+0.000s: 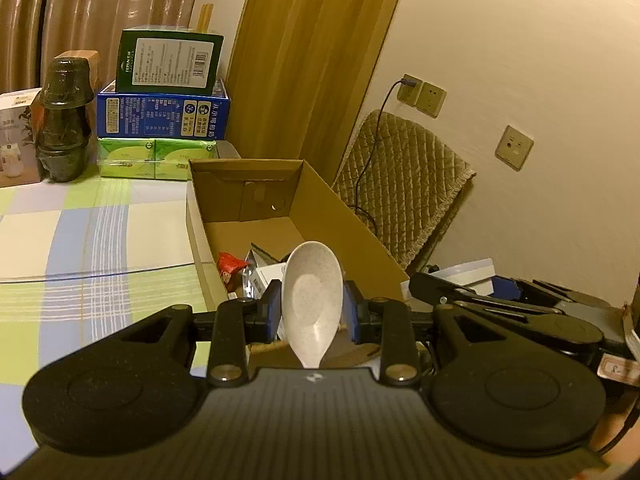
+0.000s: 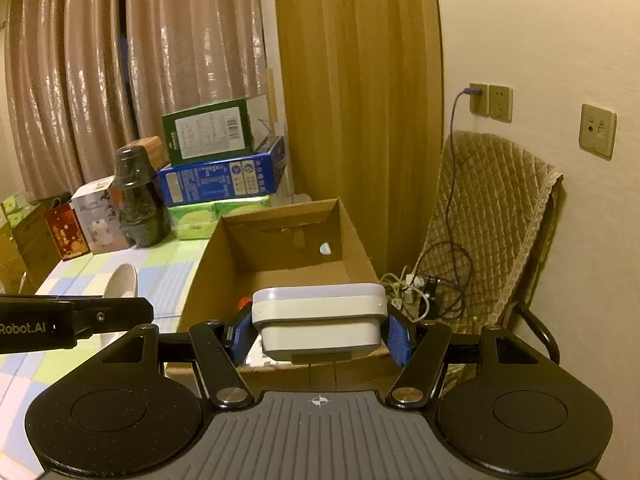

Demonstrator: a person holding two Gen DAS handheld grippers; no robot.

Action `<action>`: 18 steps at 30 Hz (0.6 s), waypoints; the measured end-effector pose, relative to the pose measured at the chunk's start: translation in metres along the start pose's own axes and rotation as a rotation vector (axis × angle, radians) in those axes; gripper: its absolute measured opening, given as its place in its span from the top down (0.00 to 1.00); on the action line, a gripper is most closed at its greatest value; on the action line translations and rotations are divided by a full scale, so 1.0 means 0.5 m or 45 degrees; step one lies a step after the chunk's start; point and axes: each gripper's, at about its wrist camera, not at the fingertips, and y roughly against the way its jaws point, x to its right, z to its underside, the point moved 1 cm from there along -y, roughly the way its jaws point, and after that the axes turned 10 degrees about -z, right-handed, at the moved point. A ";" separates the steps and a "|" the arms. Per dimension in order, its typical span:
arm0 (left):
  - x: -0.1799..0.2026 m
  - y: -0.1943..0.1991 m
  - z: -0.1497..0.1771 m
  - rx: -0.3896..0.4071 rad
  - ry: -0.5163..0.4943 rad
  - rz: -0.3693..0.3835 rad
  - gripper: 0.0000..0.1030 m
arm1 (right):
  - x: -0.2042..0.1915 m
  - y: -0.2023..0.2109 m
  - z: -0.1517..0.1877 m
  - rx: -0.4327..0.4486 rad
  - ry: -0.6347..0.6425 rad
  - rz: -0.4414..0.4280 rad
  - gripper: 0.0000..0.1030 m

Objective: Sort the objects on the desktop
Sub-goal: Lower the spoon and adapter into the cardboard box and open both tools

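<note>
Both grippers loaded for deposit: left gripper point(image 1: 312, 312) clamps spoon point(image 1: 312, 292), right gripper point(image 2: 320, 332) clamps container point(image 2: 319, 320), cardboard box point(image 2: 280, 280) at twelve o'clock.

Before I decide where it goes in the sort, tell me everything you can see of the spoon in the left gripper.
The spoon is a pale, off-white scoop with fine dark speckles, looking like matte plastic or ceramic. Its broad oval bowl points forward and up, concave side facing the camera, narrowing toward a handle that disappears behind the gripper body. The left gripper is shut on it, blue pads pressing both sides of the bowl. It hangs over the near end of the open cardboard box, touching nothing else.
</note>
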 end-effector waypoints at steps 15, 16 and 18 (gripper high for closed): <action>-0.014 -0.137 -0.095 -0.037 0.101 -0.034 0.74 | 0.029 -0.104 -0.063 -0.014 0.045 -0.010 0.40; -0.016 -0.146 -0.100 -0.042 0.106 -0.036 0.74 | 0.029 -0.110 -0.066 -0.015 0.047 -0.011 0.40; -0.020 -0.164 -0.109 -0.054 0.116 -0.037 0.74 | 0.030 -0.124 -0.073 -0.019 0.051 -0.011 0.40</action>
